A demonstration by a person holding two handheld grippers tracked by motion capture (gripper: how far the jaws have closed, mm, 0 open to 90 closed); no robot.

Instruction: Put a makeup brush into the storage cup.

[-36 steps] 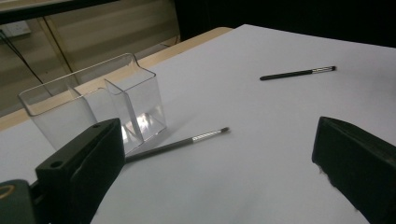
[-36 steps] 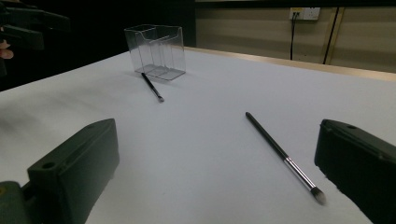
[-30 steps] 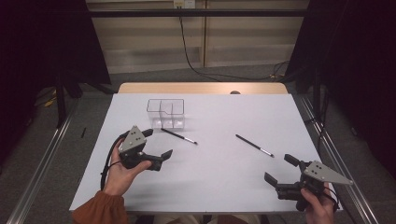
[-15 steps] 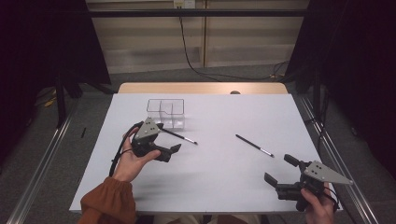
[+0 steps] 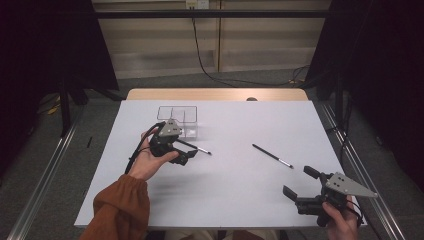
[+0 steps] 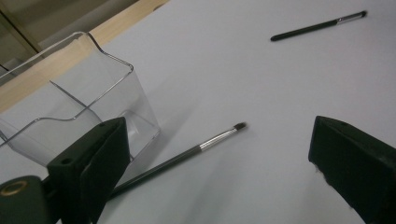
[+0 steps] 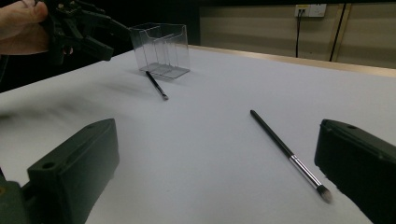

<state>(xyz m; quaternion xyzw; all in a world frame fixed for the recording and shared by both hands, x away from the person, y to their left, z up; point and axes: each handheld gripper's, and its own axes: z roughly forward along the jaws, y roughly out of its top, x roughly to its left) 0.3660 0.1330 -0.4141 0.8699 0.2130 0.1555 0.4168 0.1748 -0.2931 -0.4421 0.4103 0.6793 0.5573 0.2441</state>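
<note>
Two thin black makeup brushes lie on the white table (image 5: 235, 200). One brush (image 5: 194, 147) (image 6: 187, 154) rests just in front of a clear divided box (image 5: 178, 120) (image 6: 79, 107). My left gripper (image 5: 184, 151) (image 6: 219, 177) hovers low over that brush's handle end, open, its jaws on either side of the brush without touching it. The other brush (image 5: 272, 155) (image 7: 285, 151) lies right of centre, bristles toward me. My right gripper (image 5: 300, 182) (image 7: 217, 177) stands open near the front right corner, a short way behind that brush.
A bare wooden strip (image 5: 215, 94) runs along the table's far edge. Metal rails (image 5: 357, 165) flank both sides on the floor. A black cable (image 5: 200, 55) hangs behind the table. The left gripper (image 7: 79, 32) and its hand show far left in the right gripper view.
My left gripper has moved forward and right, from the table's left side to just over the brush by the clear box. The right gripper has stayed still.
</note>
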